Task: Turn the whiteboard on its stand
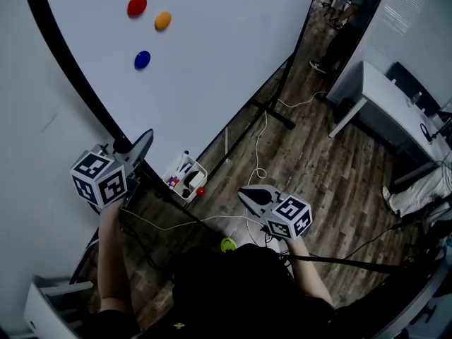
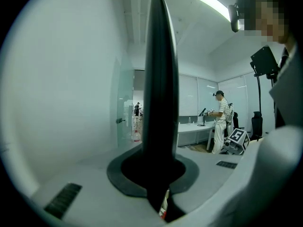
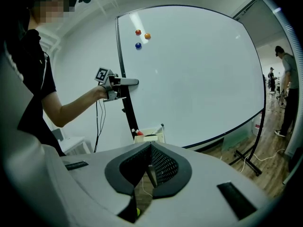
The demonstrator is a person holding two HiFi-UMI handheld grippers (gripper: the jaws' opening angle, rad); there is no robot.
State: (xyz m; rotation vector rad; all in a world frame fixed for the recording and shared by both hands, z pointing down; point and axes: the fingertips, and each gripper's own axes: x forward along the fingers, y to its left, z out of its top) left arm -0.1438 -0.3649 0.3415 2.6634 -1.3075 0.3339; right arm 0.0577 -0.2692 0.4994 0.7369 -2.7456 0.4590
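L gripper (image 1: 141, 143) clamped on whiteboard (image 1: 219, 41) black side edge (image 2: 158, 93); R gripper (image 1: 248, 193) jaws together, empty, over open wood floor (image 1: 318, 161); desk (image 1: 381, 90) well apart

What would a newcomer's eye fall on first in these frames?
The big whiteboard fills the upper left of the head view, with red, orange and blue magnets high on its face. The left gripper is clamped on the board's black frame. The right gripper hangs shut and empty over the wooden floor.
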